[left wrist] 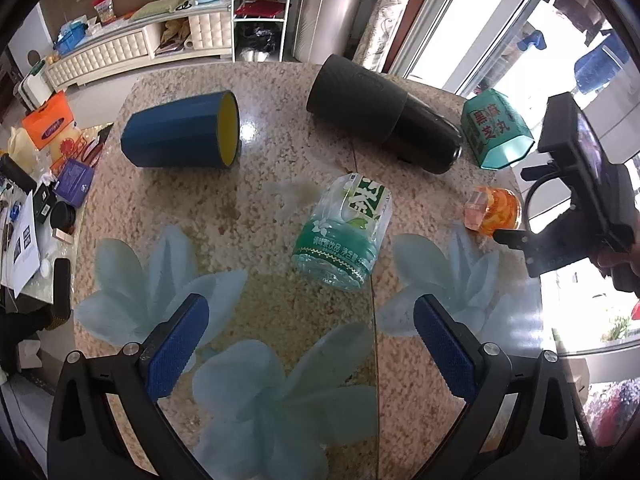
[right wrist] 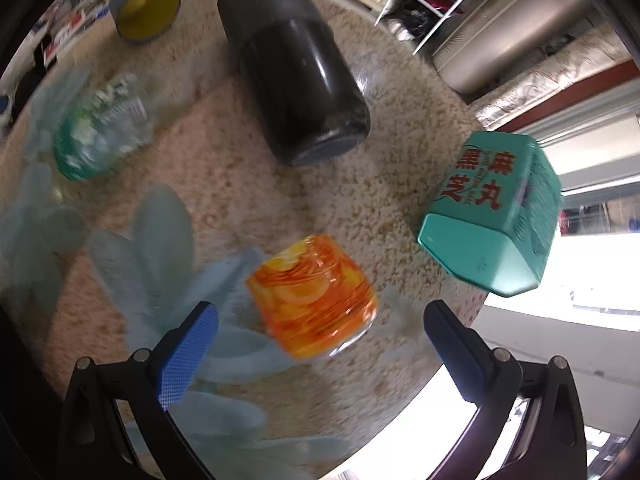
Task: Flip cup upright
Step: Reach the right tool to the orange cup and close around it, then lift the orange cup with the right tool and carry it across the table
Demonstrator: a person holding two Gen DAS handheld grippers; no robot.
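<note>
An orange patterned glass cup [right wrist: 314, 298] lies on its side on the stone table [right wrist: 248, 200], close in front of my open right gripper [right wrist: 320, 332], between the fingers' line but not held. It also shows in the left wrist view [left wrist: 496, 210] at the right table edge, with the right gripper's body [left wrist: 576, 196] beside it. My left gripper [left wrist: 310, 328] is open and empty above the table. A blue cup with yellow inside [left wrist: 182, 132] lies on its side at the far left; it also shows in the right wrist view [right wrist: 146, 10].
A black flask [left wrist: 384, 114] lies on its side at the back. A teal tin [left wrist: 496, 130] lies near the right edge. A cut green-label plastic bottle [left wrist: 346, 232] lies mid-table. The table edge [right wrist: 420, 396] runs close under the right gripper.
</note>
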